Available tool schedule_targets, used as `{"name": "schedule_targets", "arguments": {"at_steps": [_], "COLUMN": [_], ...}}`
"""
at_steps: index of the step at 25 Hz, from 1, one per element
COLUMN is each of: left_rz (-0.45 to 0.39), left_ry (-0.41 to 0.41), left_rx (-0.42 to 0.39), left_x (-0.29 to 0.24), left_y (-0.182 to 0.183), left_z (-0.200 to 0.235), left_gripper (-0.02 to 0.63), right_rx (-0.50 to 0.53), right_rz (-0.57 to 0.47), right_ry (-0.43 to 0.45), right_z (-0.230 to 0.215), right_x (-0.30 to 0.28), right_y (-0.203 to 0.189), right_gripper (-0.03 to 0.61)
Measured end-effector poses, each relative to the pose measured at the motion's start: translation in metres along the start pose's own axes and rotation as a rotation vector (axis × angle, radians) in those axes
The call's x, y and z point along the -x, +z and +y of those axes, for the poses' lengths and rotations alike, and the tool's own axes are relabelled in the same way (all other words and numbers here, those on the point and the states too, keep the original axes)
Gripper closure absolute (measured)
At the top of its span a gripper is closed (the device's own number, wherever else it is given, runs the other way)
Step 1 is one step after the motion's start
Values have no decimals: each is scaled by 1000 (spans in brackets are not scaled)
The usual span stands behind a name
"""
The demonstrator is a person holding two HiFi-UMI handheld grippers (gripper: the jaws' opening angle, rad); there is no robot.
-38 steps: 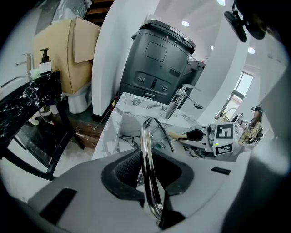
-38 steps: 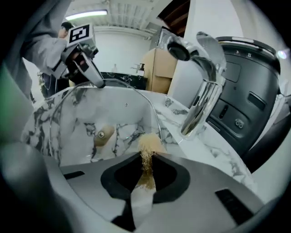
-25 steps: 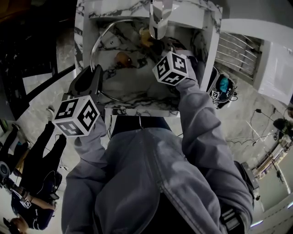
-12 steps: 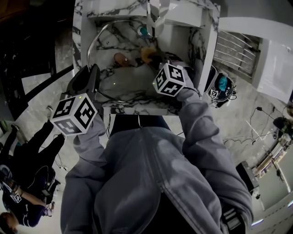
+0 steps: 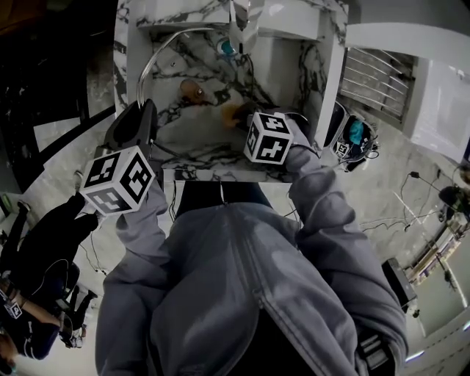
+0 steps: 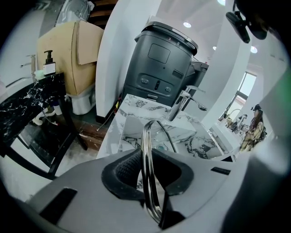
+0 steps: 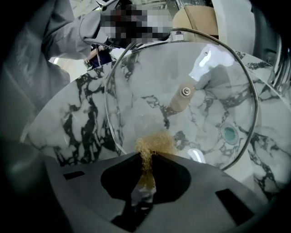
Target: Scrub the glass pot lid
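The left claw (image 6: 152,179) is clamped on the metal rim of the glass pot lid (image 7: 150,82), which runs edge-on between its two pads. The lid stands on edge over the basin of the marble sink (image 5: 323,66), tilted, with its rim curving up and away from that claw towards the faucet (image 5: 246,22). The right claw (image 7: 150,169) is closed on a golden fibrous scrubber (image 7: 153,144), whose tuft sits against the glass just inside the lid's lower rim. The lid's broad face is turned to this claw: the centre screw shows on the near side, and the beige knob (image 7: 180,99) seems to lie behind the glass, pointing away. The teal drain (image 7: 229,134) shows through the glass. Compared with a second ago, the right claw and scrubber have come away from the faucet towards the sink's near edge, while the left claw has kept its place.
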State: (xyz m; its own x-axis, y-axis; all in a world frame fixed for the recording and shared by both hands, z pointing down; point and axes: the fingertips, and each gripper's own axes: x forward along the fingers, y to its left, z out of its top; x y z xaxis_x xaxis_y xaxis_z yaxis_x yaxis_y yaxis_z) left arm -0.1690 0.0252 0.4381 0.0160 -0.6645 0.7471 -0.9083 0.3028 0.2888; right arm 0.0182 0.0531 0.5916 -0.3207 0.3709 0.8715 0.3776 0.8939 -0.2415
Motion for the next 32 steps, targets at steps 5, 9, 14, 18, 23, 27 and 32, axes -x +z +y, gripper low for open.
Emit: {"name": "schedule_targets", "arguments": {"at_steps": [5,9,14,18,23,27,32], "left_rz": [-4,-4,-1,2,12,21,34], "left_ry": [-6,-5,-9,-22,-35,-47,-61], "left_rx": [-34,-65,-88,-71,-67,-62,-66], "left_x": [1,2,3,3,4,4,3], "left_y": [4,4,5,6,7,9,13], "left_z": [-8,-12,-15,-18,-22,-27,-34], "left_gripper": [534,535,535,534,534,534,534], "right_rx": [34,9,-190,-262,-291,-279,-254], "right_rz": [14,-50,-263,-447,-561,-540,-322], "right_ry": [111,227,334,272,91,-128,-383], "right_z": [22,45,57,34,-14,-64,-130], "right_x": [-2,-2,21,76,159,217,248], "right_y": [8,25,57,78,83,69,28], "right_gripper": [522,522,522,523,522,523,522]}}
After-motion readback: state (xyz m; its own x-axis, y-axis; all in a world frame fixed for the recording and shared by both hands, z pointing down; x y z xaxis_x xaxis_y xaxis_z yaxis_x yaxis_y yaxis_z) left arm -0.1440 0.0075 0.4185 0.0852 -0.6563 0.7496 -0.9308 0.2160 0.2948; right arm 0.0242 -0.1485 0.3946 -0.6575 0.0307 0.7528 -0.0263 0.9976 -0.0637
